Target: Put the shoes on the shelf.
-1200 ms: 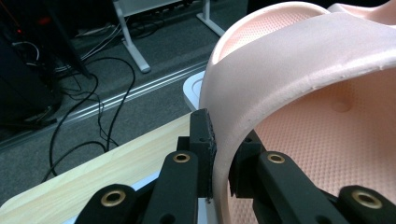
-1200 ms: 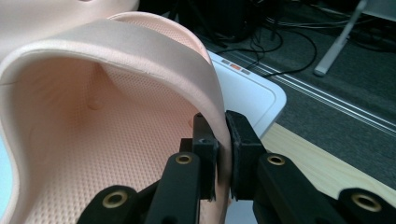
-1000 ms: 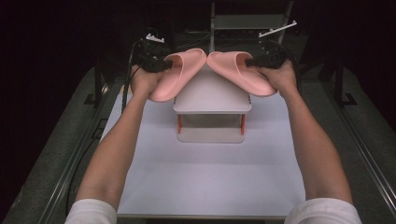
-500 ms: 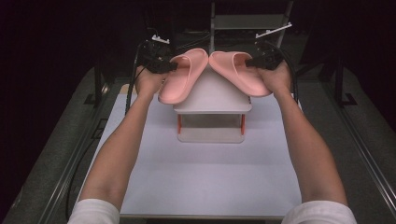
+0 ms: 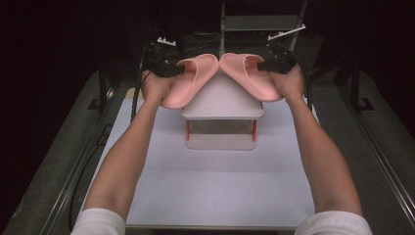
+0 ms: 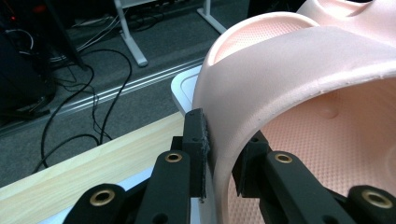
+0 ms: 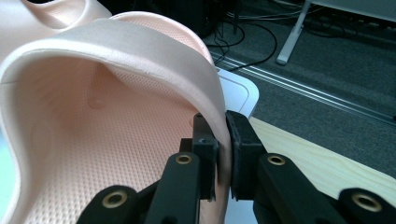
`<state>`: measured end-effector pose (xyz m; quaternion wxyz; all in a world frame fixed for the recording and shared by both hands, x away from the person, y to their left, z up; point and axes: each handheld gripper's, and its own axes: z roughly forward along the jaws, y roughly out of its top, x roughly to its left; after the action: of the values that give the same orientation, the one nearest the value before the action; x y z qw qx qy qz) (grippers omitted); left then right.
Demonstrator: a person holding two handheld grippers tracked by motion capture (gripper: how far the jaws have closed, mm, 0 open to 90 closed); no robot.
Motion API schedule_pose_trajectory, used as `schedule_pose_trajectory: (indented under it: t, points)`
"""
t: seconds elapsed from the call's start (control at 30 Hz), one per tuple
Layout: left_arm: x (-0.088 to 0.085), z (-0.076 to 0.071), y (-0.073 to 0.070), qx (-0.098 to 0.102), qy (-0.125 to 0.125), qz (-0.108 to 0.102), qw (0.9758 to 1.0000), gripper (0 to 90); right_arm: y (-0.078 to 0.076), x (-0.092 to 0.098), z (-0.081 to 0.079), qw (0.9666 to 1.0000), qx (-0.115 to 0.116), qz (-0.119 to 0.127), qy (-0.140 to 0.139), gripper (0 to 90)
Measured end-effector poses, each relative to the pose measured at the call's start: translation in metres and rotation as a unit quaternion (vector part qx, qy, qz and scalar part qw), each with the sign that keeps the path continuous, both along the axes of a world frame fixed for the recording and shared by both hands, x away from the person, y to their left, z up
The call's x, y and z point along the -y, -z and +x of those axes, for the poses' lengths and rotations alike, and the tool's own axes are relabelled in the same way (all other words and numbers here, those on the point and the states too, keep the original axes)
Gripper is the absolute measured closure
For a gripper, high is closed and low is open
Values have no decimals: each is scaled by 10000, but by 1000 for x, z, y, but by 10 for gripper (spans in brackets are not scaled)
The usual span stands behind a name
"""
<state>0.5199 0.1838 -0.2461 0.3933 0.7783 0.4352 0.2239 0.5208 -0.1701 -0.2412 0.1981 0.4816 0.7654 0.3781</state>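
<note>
- High view: two pink slippers lean toe to toe over a small white rack on the counter. The left gripper holds the left slipper. The right gripper holds the right slipper.
- Left gripper view: the jaws have just moved a little. The strap of the left slipper sits between them, one jaw touching and the other with a small gap. The strap looks soft, bendy and light.
- Right gripper view: the jaws pinch the right slipper's strap tight. The thin strap edge is a good place to hold. I think foam like this will not break, but it may flop.
</note>
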Motion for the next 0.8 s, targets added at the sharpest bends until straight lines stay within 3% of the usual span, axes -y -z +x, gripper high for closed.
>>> schedule_pose_trajectory:
  t: [0.23,0.8]
  points:
    - [7,-1,1,11,38,-23,10000,753,0,-2,-1,9999,-23,99,10,797]
    - [18,-2,6,-93,67,4,9999,694,3,-18,-6,9999,-13,-131,-82,745]
